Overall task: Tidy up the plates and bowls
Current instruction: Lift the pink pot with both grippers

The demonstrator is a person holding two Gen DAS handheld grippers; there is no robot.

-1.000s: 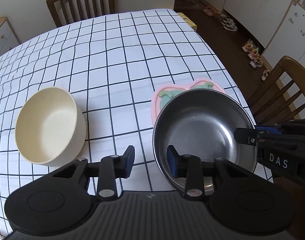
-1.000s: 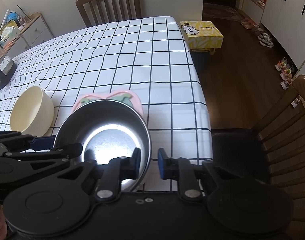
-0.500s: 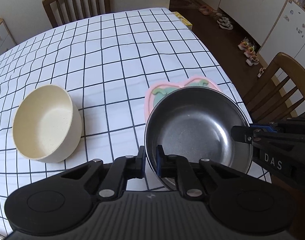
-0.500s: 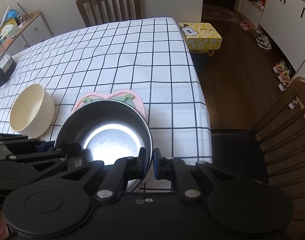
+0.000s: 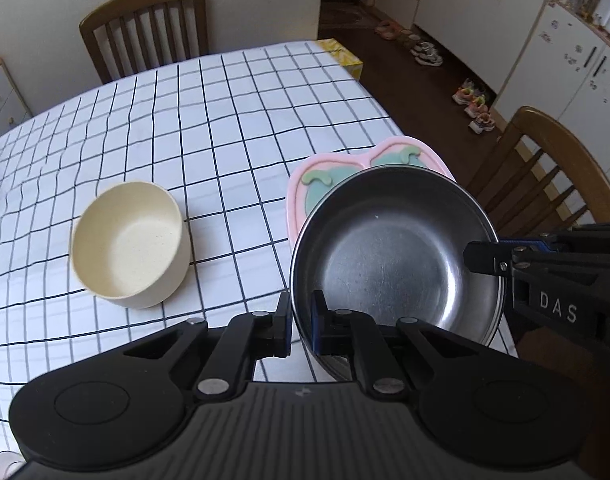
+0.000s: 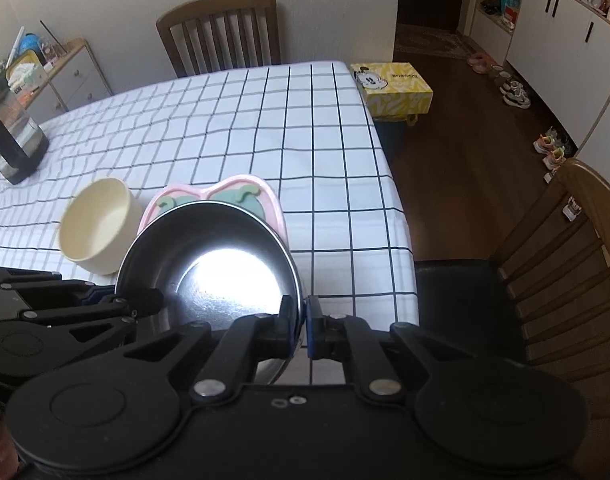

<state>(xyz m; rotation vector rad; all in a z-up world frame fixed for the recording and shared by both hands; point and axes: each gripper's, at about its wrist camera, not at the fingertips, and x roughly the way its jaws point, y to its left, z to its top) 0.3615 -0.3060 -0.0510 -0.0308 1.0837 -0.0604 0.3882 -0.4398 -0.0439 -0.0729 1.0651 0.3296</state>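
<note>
Table layout, near right corner.

Steel bowl (image 5: 393, 264) sits nearest the table (image 5: 225, 128) edge, over the near part of the divided plate (image 5: 305, 184); the plate's far lobes show behind the bowl rim. Left gripper (image 5: 301, 326) pinches the bowl's near-left rim, one finger inside, one outside; right gripper (image 6: 303, 330) pinches the rim on the bowl's right side. Second bowl (image 5: 131, 244) stands on the cloth to the left of the plate, apart from it. Kettle (image 6: 11, 142) far left on the table. One chair (image 5: 145, 28) behind the far table edge, another chair (image 6: 561, 260) off the right side. Box (image 6: 391, 88) past the far right corner.
</note>
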